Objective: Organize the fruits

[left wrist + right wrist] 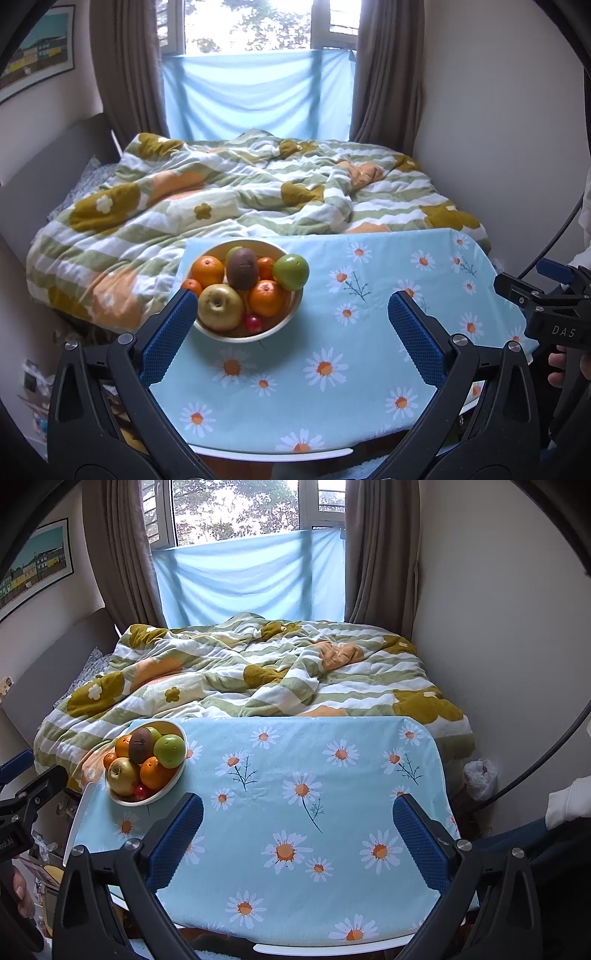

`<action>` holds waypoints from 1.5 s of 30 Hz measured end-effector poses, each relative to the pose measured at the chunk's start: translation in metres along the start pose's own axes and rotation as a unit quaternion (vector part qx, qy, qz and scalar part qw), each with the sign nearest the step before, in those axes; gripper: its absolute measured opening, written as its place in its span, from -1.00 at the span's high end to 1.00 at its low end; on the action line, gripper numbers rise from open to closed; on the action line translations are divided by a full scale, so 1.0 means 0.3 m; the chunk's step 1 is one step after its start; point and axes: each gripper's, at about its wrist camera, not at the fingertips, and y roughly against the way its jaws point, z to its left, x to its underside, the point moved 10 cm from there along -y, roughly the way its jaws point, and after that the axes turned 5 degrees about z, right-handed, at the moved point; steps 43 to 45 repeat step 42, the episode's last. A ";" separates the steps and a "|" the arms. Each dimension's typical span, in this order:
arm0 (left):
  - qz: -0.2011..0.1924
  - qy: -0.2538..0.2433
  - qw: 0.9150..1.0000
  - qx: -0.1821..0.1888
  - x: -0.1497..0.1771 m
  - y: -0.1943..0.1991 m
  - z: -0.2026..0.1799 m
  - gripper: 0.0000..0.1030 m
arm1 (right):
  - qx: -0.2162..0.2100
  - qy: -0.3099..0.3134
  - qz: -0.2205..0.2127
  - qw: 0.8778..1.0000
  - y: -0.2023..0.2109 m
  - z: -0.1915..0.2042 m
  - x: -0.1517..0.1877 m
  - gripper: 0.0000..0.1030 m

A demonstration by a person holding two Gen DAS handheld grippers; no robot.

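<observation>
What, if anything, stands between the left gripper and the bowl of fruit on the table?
Nothing visible does. The left gripper hangs open over the daisy tablecloth, its left finger right beside the bowl. Only bare cloth lies between. The right gripper is open too, farther off.

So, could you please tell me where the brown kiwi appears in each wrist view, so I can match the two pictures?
Left wrist view: the kiwi sits atop the pile in the white bowl, left of centre, just beyond the left hand-held gripper.
Right wrist view: the kiwi is far left, mid-height, in the same bowl.
Shared landmark: the green apple immediately to the kiwi's right.
</observation>
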 end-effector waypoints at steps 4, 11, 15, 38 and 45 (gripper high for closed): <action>0.000 0.000 1.000 0.000 -0.003 -0.001 0.003 -1.00 | 0.000 0.000 -0.001 1.000 0.000 -0.001 -0.007 -0.99; -0.002 -0.001 1.000 -0.001 -0.006 -0.002 0.003 -1.00 | 0.001 0.000 -0.001 1.000 -0.001 0.000 -0.010 -0.99; -0.003 -0.003 1.000 -0.001 -0.015 -0.007 0.012 -1.00 | 0.001 0.000 -0.001 1.000 0.000 0.000 -0.014 -0.99; -0.011 0.001 1.000 -0.017 -0.005 -0.009 0.054 -1.00 | 0.005 -0.005 -0.006 1.000 0.000 0.001 -0.018 -0.99; -0.013 -0.002 1.000 -0.021 0.001 -0.017 0.060 -1.00 | 0.005 -0.005 -0.005 1.000 -0.001 -0.002 -0.018 -0.99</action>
